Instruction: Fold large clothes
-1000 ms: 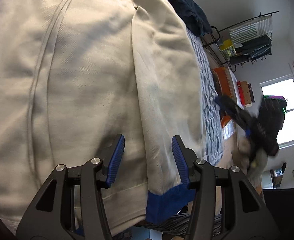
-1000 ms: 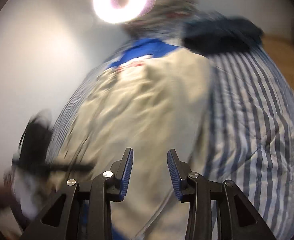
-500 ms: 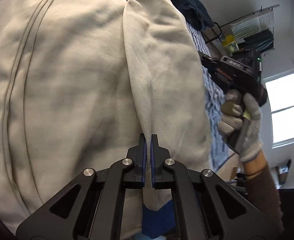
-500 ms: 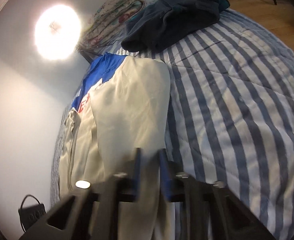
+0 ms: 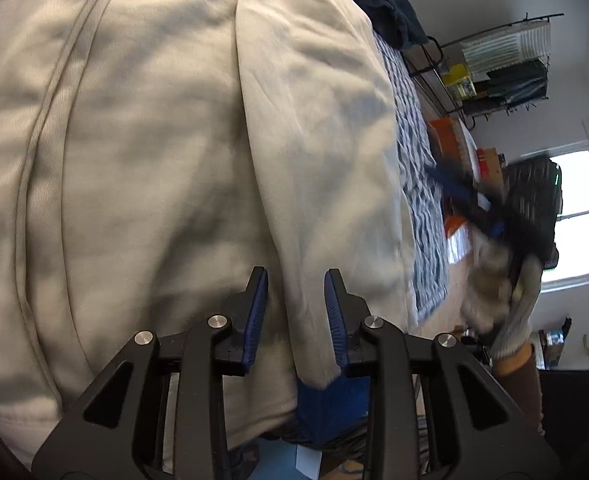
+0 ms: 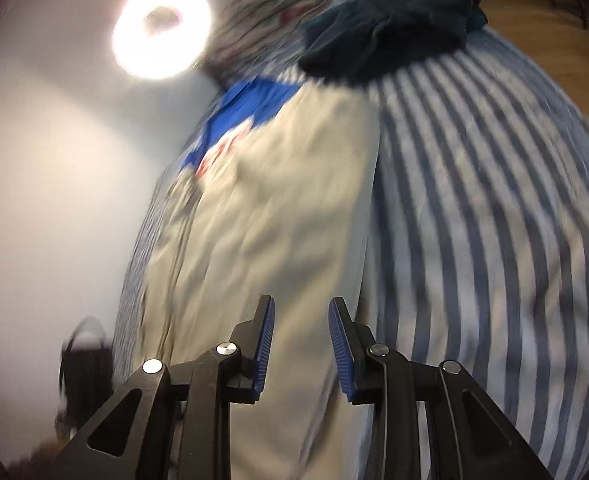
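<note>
A large cream garment [image 5: 154, 160] with a blue cuff [image 5: 326, 404] lies spread on the striped bed. My left gripper [image 5: 295, 276] hovers low over its near end. Its jaws are opening, and the edge of the folded-in sleeve runs between the pads without being pinched. In the blurred right wrist view, my right gripper [image 6: 301, 304] is over the cream garment [image 6: 286, 200] near its right edge. Its jaws are opening too, with nothing gripped. The garment's blue part [image 6: 250, 108] is at the far end. A gloved hand [image 5: 494, 280] carries that gripper, smeared by motion.
The blue-striped bedcover [image 6: 494, 240] stretches to the right of the garment. A pile of dark blue clothes [image 6: 394, 32] sits at the far end. A ring light [image 6: 160, 28] glares at the wall. Beyond the bed stand a wire rack [image 5: 502, 60], an orange box [image 5: 444, 132] and a window [image 5: 574, 216].
Half a second ago both grippers were shut, the left on a raised pleat of sleeve. Both jaws have since parted, the pleat has dropped flat, and the right gripper has swung away.
</note>
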